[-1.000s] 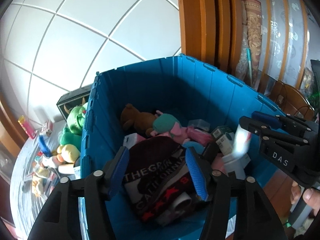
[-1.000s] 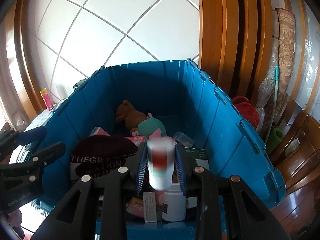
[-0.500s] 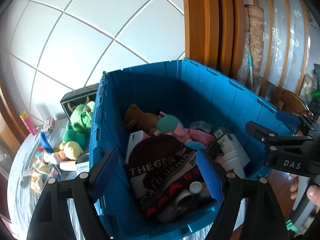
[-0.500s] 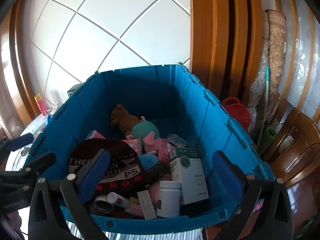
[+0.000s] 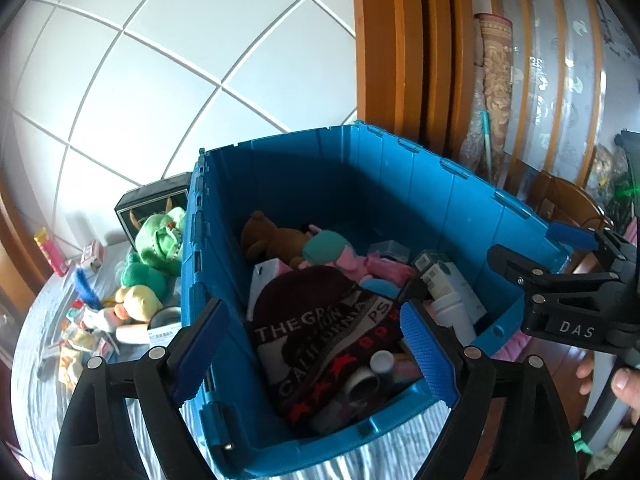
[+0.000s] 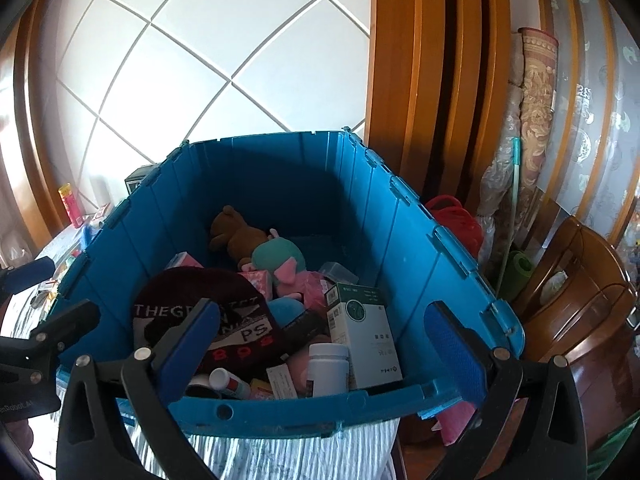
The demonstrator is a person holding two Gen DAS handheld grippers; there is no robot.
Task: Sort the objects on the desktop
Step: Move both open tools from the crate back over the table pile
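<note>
A blue plastic crate (image 5: pixel 472 196) (image 6: pixel 412 224) stands on the table, full of sorted things: a dark beanie (image 5: pixel 320 320) (image 6: pixel 200 300), a brown teddy (image 5: pixel 272 240) (image 6: pixel 236 236), a white-green box (image 6: pixel 364 332), a white bottle (image 6: pixel 328 368) and a small red-white tube (image 6: pixel 230 382). My left gripper (image 5: pixel 316 348) is open and empty above the crate's near left corner. My right gripper (image 6: pixel 320 348) is open and empty above the near rim; it also shows in the left wrist view (image 5: pixel 560 276).
Left of the crate lie a green plush (image 5: pixel 160 240), a yellow plush (image 5: pixel 138 300), a black box (image 5: pixel 148 204) and small packets (image 5: pixel 80 344). A wooden door frame (image 6: pixel 420 80) and a wooden chair (image 6: pixel 580 312) stand to the right.
My right gripper opened and let the red-white tube fall into the crate. Both grippers pulled back from the crate, and the left gripper opened wider.
</note>
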